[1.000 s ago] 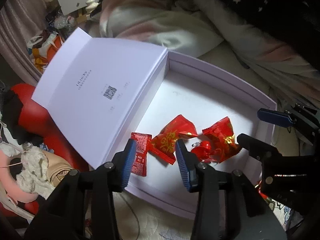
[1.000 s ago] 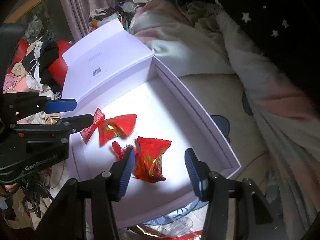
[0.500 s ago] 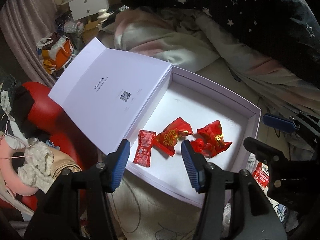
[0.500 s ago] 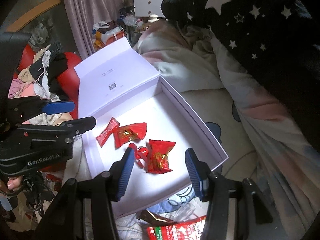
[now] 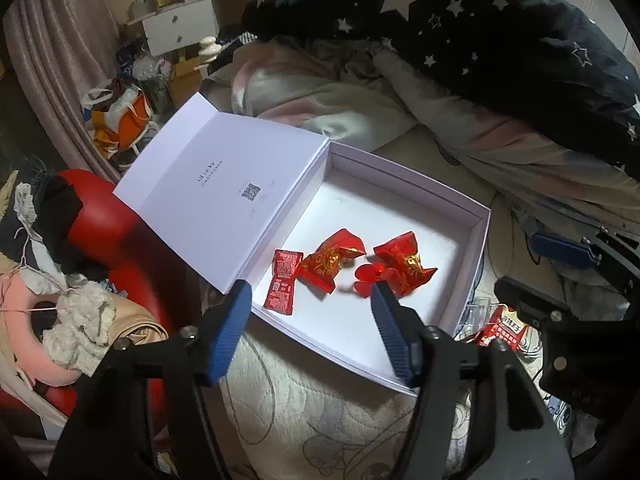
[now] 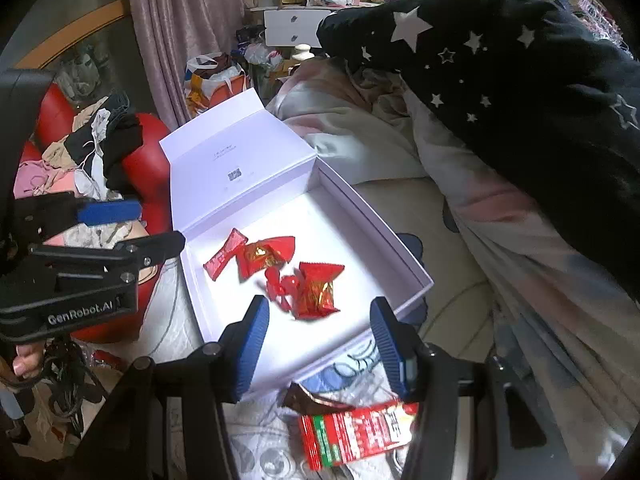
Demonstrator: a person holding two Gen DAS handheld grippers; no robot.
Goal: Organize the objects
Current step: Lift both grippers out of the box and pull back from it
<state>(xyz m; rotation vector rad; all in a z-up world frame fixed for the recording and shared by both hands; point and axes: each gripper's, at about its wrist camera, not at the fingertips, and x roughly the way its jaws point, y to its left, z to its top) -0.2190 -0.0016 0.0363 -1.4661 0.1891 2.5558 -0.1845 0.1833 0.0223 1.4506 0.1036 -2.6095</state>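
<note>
Lying open on a quilted cream bed cover point(image 5: 320, 412), a shallow white cardboard box point(image 5: 472, 256) is seen with its hinged lid point(image 5: 224, 196) folded back to the left. Four red items are grouped on the box floor: a flat red sachet point(image 5: 282, 282) at the left, a crinkled red-and-gold candy wrapper point(image 5: 332, 260) touching it, a small glossy red plastic piece point(image 5: 366, 278), and a second red-and-gold candy wrapper point(image 5: 404, 264) at the right. The left tongs point(image 5: 310, 320) are held above the near box edge; their jaws are opening and nothing is pinched. The right tongs point(image 6: 320, 340) are spread, with nothing between the blue pads. A red-and-green printed packet point(image 6: 352, 436) lies on the bed just outside the box.
</note>
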